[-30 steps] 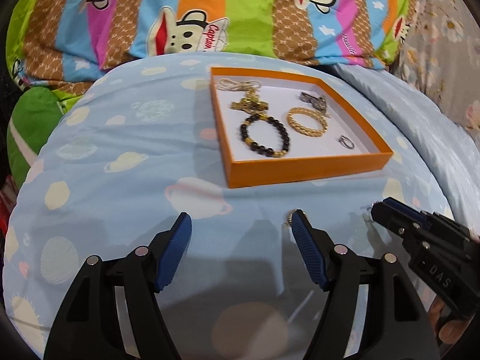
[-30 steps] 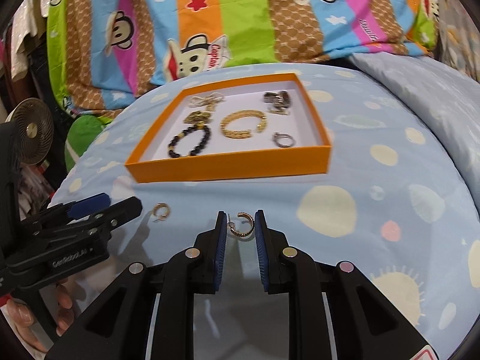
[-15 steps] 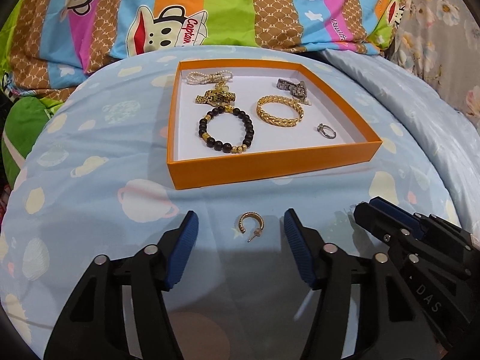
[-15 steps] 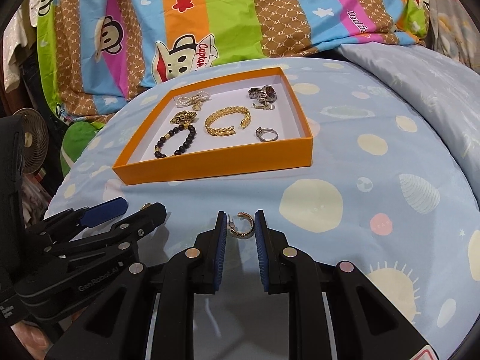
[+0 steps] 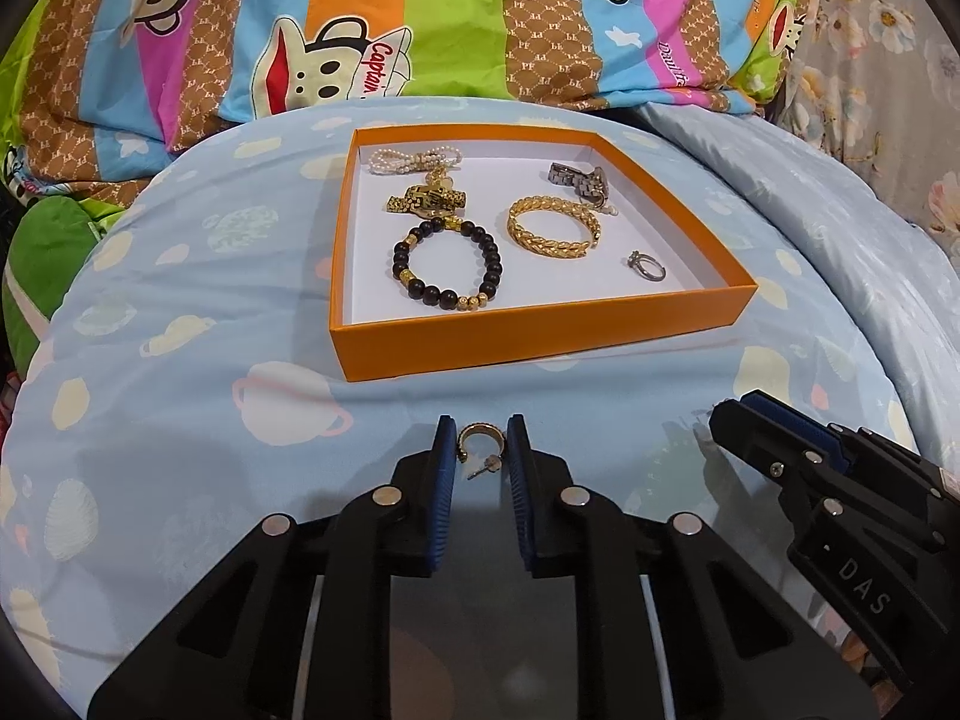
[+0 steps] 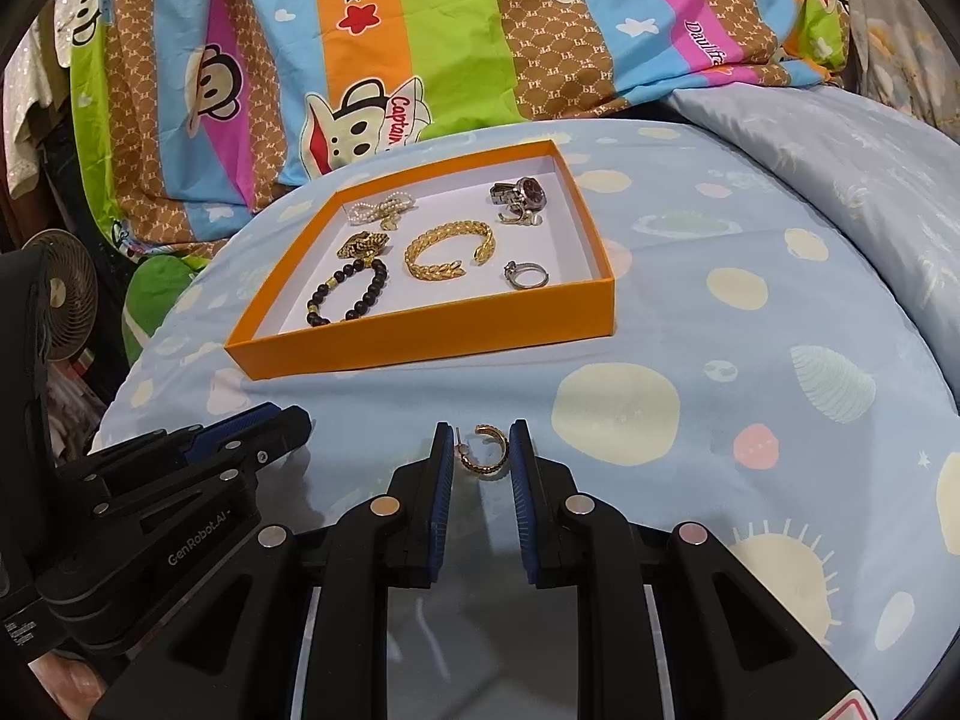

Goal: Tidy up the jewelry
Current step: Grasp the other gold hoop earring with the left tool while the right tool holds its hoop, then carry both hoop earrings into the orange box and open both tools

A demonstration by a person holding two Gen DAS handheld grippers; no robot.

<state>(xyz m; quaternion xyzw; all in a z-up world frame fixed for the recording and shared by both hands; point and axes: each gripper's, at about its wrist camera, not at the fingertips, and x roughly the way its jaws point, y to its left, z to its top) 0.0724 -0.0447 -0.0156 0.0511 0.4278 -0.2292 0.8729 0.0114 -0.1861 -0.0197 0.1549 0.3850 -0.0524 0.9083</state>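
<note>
Pinching a gold hoop earring (image 5: 482, 443) between its blue pads, the left gripper (image 5: 480, 450) sits low over the blue bedspread (image 5: 198, 420), just short of the orange box (image 5: 528, 339). The right gripper (image 6: 480, 450) likewise has its fingers closed in on a second earring (image 6: 487, 455), the hoop touching both pads. Each gripper shows at the edge of the other's view. The box lies ahead of both, holding a bead bracelet (image 5: 447, 270), a gold bangle (image 5: 553, 227), a silver ring (image 5: 645, 266), a watch (image 5: 579, 179), a pearl bow (image 5: 414, 159) and a gold brooch (image 5: 427, 199). Behind it is a striped monkey-print quilt (image 5: 420, 24). In the right view, a small fan (image 6: 60, 294) stands at far left.
</note>
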